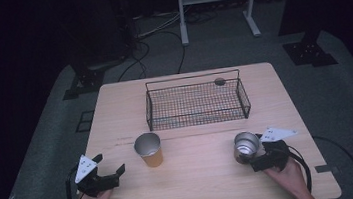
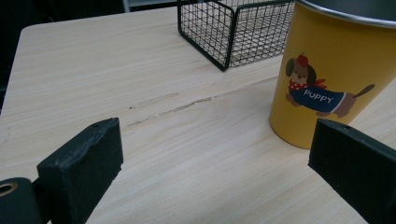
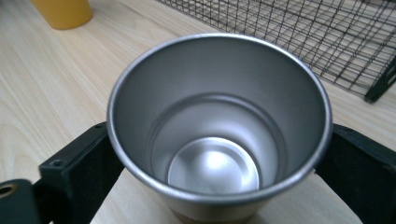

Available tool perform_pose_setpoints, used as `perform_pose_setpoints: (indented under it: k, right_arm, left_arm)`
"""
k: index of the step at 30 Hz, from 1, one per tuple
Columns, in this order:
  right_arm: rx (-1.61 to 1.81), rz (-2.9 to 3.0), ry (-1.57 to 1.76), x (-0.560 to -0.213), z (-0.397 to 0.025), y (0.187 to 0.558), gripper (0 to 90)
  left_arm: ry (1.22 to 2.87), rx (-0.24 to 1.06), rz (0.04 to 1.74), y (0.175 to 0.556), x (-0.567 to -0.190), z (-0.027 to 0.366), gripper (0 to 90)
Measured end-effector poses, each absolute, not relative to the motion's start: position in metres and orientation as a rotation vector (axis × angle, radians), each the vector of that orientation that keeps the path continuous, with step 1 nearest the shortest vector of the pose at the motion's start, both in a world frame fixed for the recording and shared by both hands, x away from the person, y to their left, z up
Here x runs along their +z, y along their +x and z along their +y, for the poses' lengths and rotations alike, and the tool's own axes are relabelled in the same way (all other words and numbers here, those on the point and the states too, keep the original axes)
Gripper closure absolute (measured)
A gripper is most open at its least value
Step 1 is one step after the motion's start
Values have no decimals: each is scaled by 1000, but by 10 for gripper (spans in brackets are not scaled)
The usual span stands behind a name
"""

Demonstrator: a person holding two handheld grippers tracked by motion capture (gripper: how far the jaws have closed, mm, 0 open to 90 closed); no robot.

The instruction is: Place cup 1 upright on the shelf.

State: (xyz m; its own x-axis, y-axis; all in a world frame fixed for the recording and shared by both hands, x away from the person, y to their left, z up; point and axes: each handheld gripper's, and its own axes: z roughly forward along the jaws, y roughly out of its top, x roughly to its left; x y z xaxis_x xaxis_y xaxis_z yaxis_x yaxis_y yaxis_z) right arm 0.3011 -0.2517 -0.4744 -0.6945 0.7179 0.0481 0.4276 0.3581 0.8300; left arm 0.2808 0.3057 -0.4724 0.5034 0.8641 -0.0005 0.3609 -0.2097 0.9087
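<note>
A steel cup [image 1: 246, 146] is clamped between the jaws of the right gripper [image 1: 260, 158] near the right front of the table [image 1: 209, 186]; in the right gripper view the cup [image 3: 219, 126] is seen from above, its rim pressed on both sides by the black jaws, its shiny inside bare. The cup appears tilted toward the camera in the high view – whether its base touches the wood cannot be told. The left gripper [image 1: 109, 176] is held spread wide, nothing between its jaws. Just ahead of it to the right a yellow cup [image 1: 149, 150] stands upright on the table – a cartoon dog and the word PUPPY are shown on its side [image 2: 327, 88]. A black wire basket [image 1: 196, 102] is set further back, apart from both cups.
</note>
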Motion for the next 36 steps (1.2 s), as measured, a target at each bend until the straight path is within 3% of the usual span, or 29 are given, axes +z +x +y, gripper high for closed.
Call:
perform_pose_setpoints:
  k: [8, 27, 36]
  right_arm:
    - [1286, 2303, 964, -470, -249, 302, 152]
    - [1349, 2323, 958, -464, -256, 300, 176]
    - [1355, 2378, 909, -441, -257, 312, 176]
  left_arm:
    - [1791, 658, 1029, 281, -472, 306, 20]
    - [1783, 655, 1028, 281, -472, 306, 21]
    - [1783, 647, 1026, 282, -472, 306, 21]
